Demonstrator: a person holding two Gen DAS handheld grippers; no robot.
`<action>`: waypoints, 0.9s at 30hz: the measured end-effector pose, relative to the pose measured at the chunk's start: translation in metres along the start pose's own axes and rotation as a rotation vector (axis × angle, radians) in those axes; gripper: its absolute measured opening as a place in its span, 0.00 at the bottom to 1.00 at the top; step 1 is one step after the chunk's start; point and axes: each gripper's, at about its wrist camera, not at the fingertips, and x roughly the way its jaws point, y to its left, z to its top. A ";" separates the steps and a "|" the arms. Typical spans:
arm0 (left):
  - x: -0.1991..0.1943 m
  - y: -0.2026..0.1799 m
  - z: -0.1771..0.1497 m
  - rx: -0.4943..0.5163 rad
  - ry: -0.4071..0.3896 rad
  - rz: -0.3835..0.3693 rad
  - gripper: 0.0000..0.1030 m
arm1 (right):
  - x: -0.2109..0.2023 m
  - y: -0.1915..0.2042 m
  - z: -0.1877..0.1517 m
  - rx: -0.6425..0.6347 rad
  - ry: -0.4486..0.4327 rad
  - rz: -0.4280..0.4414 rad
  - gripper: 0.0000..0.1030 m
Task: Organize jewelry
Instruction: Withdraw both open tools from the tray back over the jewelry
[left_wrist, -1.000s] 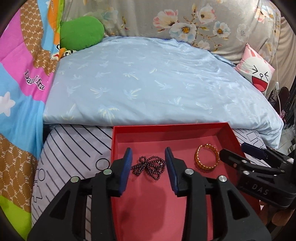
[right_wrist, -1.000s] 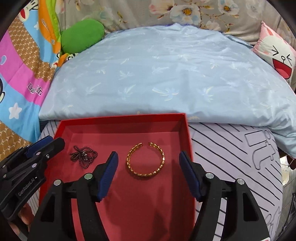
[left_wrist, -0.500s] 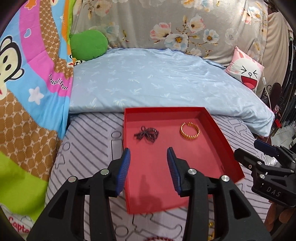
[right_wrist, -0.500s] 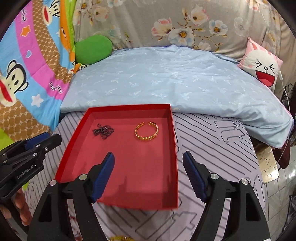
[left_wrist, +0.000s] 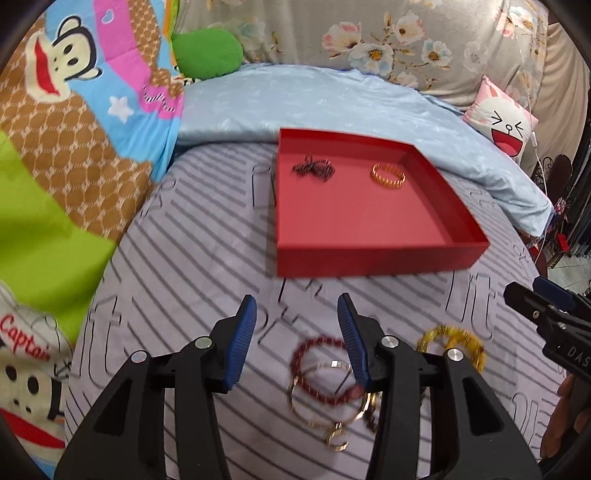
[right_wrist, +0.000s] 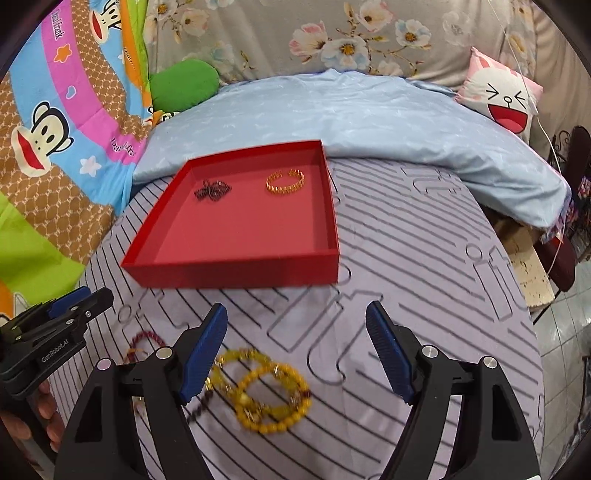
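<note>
A red tray (left_wrist: 376, 256) (right_wrist: 236, 271) lies on the striped sheet. It holds a dark bead chain (left_wrist: 314, 170) (right_wrist: 213, 191) and a gold bangle (left_wrist: 388, 176) (right_wrist: 286, 181). My left gripper (left_wrist: 299, 334) is open and empty, above a red bead bracelet (left_wrist: 317, 369) and thin gold rings (left_wrist: 336, 439). My right gripper (right_wrist: 297, 349) is open and empty, above yellow bead bracelets (right_wrist: 266, 387) (left_wrist: 454, 339). The red bracelet also shows in the right wrist view (right_wrist: 142, 339).
A light blue quilt (left_wrist: 314, 99) (right_wrist: 351, 110) lies behind the tray. A cartoon blanket (left_wrist: 74, 129), a green cushion (left_wrist: 207, 53) and a pink rabbit pillow (left_wrist: 502, 118) lie around it. The bed's right edge drops to the tiled floor (right_wrist: 565, 332).
Both grippers have pulled back from over the tray toward the near side of the bed. The loose bracelets and rings on the sheet have come into view beneath them.
</note>
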 end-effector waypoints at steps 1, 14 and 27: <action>-0.001 0.001 -0.005 -0.003 0.007 -0.002 0.42 | -0.001 -0.001 -0.007 -0.002 0.004 -0.004 0.72; 0.000 0.006 -0.064 -0.040 0.069 0.001 0.42 | 0.004 0.001 -0.064 -0.008 0.087 0.003 0.72; 0.010 0.002 -0.065 -0.029 0.069 -0.027 0.31 | 0.004 0.008 -0.069 -0.016 0.092 0.011 0.72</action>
